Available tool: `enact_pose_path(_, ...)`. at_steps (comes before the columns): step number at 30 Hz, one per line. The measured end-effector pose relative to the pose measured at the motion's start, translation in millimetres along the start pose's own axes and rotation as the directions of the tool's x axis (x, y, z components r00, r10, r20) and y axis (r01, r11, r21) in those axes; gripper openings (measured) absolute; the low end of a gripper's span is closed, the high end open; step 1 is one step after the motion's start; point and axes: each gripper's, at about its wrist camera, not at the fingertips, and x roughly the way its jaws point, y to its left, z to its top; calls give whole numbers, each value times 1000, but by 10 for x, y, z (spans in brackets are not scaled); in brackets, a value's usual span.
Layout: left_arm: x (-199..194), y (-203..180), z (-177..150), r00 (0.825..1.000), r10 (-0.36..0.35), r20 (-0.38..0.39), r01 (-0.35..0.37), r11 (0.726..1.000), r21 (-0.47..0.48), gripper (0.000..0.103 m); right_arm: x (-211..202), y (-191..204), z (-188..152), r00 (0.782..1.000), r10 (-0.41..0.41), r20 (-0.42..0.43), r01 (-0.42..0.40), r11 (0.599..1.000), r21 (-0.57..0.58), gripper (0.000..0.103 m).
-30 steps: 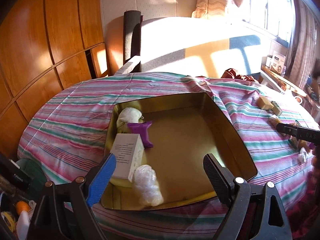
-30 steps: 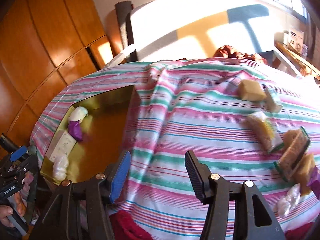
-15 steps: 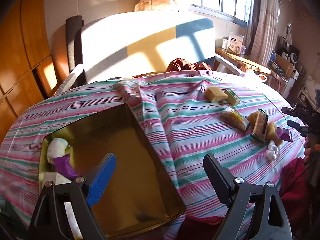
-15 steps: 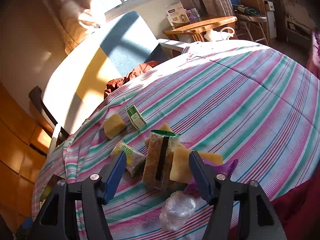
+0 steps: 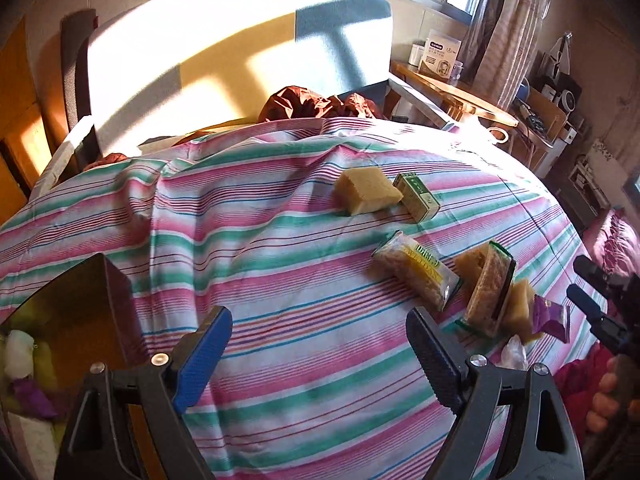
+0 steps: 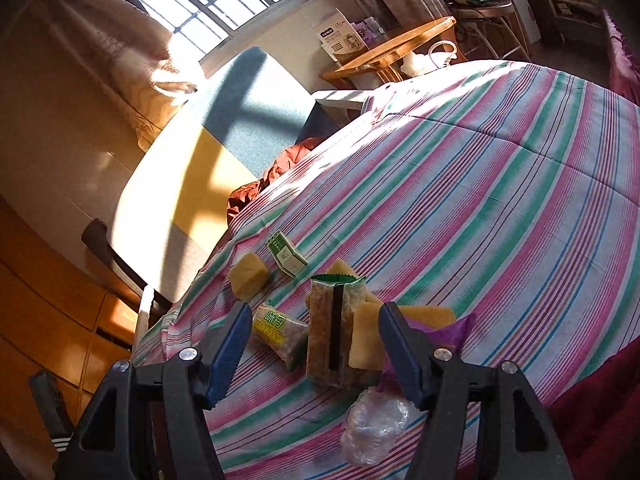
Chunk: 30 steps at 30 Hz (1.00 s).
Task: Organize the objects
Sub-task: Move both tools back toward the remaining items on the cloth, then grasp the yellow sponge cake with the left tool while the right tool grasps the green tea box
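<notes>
Loose items lie on the striped cloth (image 5: 280, 264): a yellow sponge block (image 5: 366, 190), a green box (image 5: 418, 196), a yellow-labelled snack packet (image 5: 416, 272), an upright green-edged packet (image 5: 490, 292), a purple packet (image 5: 552, 316) and a clear plastic wad (image 5: 514, 354). My left gripper (image 5: 320, 354) hangs open over bare cloth, left of this group. The gold tray (image 5: 100, 300) at its left holds a white bundle (image 5: 18, 354) and a purple piece (image 5: 28, 394). My right gripper (image 6: 316, 344) is open, with the upright packet (image 6: 334, 328) and a sponge slab (image 6: 366, 340) just ahead in its gap, untouched.
A pale cushioned chair (image 5: 224, 60) with a dark red cloth (image 5: 316, 104) stands behind the table. A wooden side table (image 6: 400, 48) with a white box is beyond. Wooden cabinets (image 6: 48, 300) line the left. A person's hand (image 5: 604, 396) holds the right gripper (image 5: 592, 300).
The left view has swung right, from over the tray to the loose items. The right gripper has swung and rolled onto the pile, and its jaws stand a little wider.
</notes>
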Motion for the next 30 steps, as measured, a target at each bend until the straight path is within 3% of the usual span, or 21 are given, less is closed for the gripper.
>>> enact_pose_path(9, 916, -295, 748, 997, -1, -78, -5, 997, -75, 90, 93, 22, -15, 997, 64, -49, -64, 998, -5, 72)
enact_pose_path(12, 1192, -348, 942, 995, -9, -100, -2, 993, -117, 97, 117, 39, -29, 995, 83, -64, -84, 996, -10, 72)
enact_pose_path(22, 1931, -423, 1245, 984, 38, -175, -72, 978, -194, 100, 114, 7, -24, 991, 121, -64, -120, 993, 17, 72)
enact_pose_path(24, 2016, -436, 1218, 981, 44, -189, -77, 982, -171, 85, 116, 13, -24, 990, 121, -65, -121, 993, 16, 72)
enact_pose_path(26, 1995, -429, 1153, 984, -7, -178, -24, 985, -172, 66, 117, 11, -19, 991, 115, -63, -114, 993, 16, 72)
enact_pose_path(30, 1696, -403, 1010, 989, -40, -139, 19, 989, -146, 59, 125, 15, -17, 993, 100, -66, -100, 995, 8, 73)
